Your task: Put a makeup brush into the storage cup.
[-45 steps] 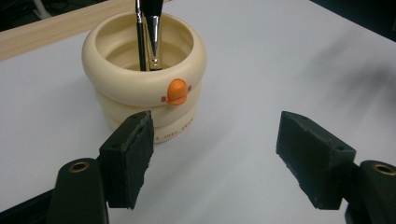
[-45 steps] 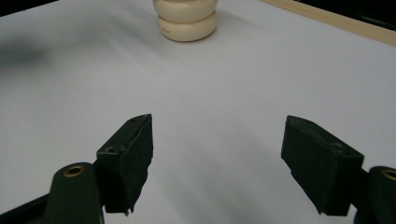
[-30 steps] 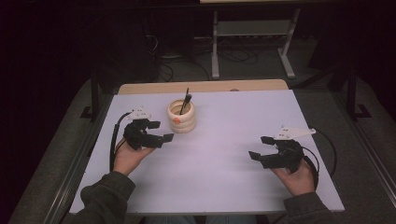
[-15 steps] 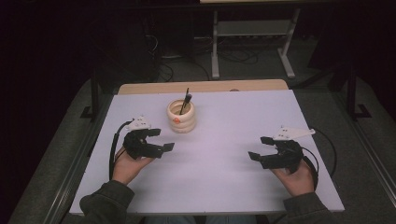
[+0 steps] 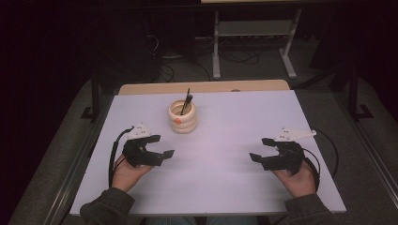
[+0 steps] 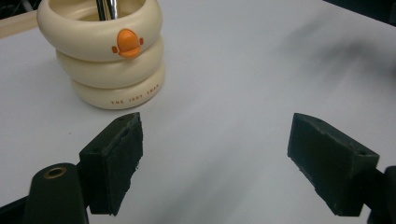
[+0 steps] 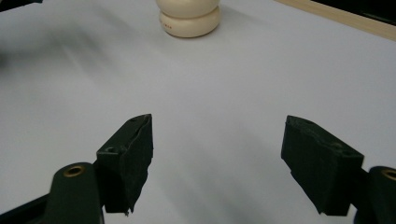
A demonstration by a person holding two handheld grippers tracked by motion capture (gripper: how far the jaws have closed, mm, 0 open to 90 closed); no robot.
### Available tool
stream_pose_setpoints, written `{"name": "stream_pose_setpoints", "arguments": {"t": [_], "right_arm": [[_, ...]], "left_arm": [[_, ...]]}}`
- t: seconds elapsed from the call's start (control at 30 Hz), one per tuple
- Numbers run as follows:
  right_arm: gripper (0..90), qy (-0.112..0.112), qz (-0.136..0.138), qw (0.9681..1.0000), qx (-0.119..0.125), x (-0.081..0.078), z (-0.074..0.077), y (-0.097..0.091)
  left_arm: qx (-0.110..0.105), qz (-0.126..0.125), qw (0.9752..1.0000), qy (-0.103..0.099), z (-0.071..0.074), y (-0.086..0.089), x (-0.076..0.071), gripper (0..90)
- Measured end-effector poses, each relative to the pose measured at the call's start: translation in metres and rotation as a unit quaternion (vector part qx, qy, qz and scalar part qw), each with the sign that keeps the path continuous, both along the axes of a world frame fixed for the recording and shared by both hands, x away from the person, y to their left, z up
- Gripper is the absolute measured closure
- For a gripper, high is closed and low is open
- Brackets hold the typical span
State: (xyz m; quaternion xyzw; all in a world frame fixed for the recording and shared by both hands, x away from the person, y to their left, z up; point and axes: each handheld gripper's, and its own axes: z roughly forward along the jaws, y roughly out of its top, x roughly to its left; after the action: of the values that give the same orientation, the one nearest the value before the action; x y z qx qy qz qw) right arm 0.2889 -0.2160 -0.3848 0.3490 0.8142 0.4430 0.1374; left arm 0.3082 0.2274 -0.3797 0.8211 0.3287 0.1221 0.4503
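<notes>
Left hand-held gripper (image 5: 159, 146): released, jaws spread wide with nothing between them, low over the desk (image 5: 225, 187), near the holder on its near-left side.
Right hand-held gripper (image 5: 261, 149): released, jaws apart and empty, at the desk's right side, well apart from the holder.
Ringed cream holder (image 5: 182, 117): upright toward the far middle of the desk, orange duck-bill mark on its top ring.
Dark pen (image 5: 186, 101): standing tilted inside the holder.

light is falling from above onto the white table (image 5: 225, 164), which is glowing evenly while the floor and room around it are sinking into near-black. in the gripper views the near pads (image 6: 114, 163) are showing sharp, while soft smeared shadows are blurring the tabletop's far corners
</notes>
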Motion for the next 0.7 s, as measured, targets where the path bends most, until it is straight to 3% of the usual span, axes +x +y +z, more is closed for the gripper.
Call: {"name": "stream_pose_setpoints", "arguments": {"t": [0.7], "right_arm": [[23.9,-0.001,-0.003,1.0,0.001,-0.002,-0.003,-0.001]], "left_arm": [[-0.009,0.006,0.9999,-0.011,-0.006,0.004,-0.021,17.7]]}}
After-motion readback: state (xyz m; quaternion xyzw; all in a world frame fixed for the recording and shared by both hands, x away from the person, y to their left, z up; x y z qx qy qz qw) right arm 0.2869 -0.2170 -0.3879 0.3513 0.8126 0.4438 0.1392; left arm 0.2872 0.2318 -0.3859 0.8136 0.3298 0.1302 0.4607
